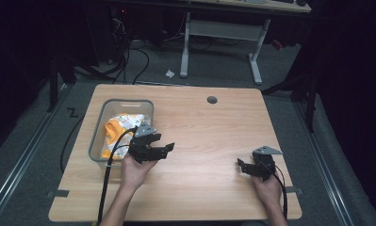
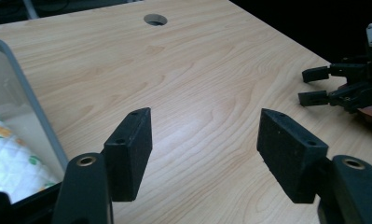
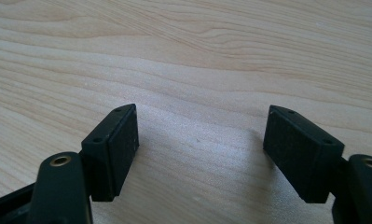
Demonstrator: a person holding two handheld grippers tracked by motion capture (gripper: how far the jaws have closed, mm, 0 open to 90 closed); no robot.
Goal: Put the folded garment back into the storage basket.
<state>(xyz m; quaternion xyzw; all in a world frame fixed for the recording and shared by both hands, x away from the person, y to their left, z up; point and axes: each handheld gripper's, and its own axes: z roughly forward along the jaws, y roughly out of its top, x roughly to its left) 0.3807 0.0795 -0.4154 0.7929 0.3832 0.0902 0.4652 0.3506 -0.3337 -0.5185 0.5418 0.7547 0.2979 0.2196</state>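
A clear plastic bin stands on the left part of the wooden table and holds a crumpled orange and white patterned cloth. My left gripper hovers just right of the bin, jaws open with nothing between them; in the left gripper view the gripper looks over bare wood, with the bin's wall and the cloth at the left edge. My right gripper rests near the table's front right, open and empty; its own view has the gripper low over bare tabletop.
A round cable hole sits at the table's far middle. The left gripper's black cable trails toward the front edge. Beyond the table are a white desk frame, floor cables and dark surroundings.
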